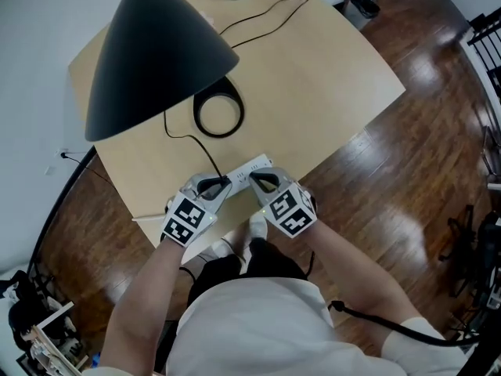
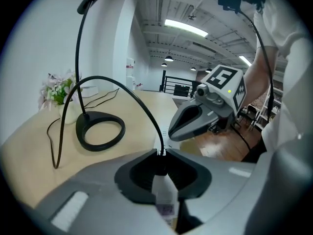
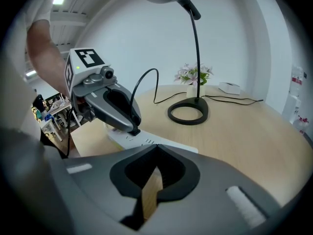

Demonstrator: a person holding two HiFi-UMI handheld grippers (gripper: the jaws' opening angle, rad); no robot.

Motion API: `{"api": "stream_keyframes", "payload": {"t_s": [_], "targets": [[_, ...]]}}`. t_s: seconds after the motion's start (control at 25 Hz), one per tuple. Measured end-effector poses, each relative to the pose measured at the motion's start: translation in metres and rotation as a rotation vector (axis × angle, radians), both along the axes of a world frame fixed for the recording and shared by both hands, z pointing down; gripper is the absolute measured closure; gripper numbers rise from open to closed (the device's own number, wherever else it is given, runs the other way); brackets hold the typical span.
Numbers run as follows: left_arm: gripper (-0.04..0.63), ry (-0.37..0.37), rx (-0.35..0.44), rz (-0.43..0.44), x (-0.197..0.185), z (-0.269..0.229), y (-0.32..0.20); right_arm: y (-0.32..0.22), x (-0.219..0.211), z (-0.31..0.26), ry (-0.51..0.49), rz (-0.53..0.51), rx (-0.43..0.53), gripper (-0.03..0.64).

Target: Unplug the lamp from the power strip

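The left gripper (image 2: 160, 153) is clenched on the lamp's black plug (image 3: 133, 131), which sits against the white power strip (image 1: 258, 164) directly under its tips. The cord (image 2: 122, 89) rises from between the 2 jaws and arcs ahead to the lamp base (image 2: 100, 129). Just to its right, the right gripper (image 3: 156, 147) has its jaws pressed together on nothing, tips at the strip.
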State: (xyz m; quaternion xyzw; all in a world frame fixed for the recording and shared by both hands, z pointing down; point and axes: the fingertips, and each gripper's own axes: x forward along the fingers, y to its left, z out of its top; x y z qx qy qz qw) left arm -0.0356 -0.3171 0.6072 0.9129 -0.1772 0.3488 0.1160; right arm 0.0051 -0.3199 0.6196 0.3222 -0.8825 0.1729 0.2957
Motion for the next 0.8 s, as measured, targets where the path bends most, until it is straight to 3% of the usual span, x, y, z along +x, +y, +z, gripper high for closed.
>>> {"api": "stream_keyframes", "payload": {"t_s": [0.12, 0.24, 0.52, 0.8], "targets": [[0.541, 0.026, 0.049, 0.012, 0.004, -0.017, 0.0, 0.001, 0.0, 0.0, -0.003, -0.001, 0.002, 0.611], [0.54, 0.071, 0.077, -0.034, 0.002, -0.04, -0.014, 0.002, 0.001, 0.0, 0.01, -0.002, 0.018, 0.611], [0.54, 0.03, -0.025, -0.157, -0.03, -0.002, -0.051, 0.0, 0.001, -0.002, -0.017, 0.007, -0.005, 0.611], [0.537, 0.019, -0.049, -0.162, -0.031, 0.019, -0.056, 0.002, 0.001, -0.003, -0.021, -0.001, -0.004, 0.611]]}}
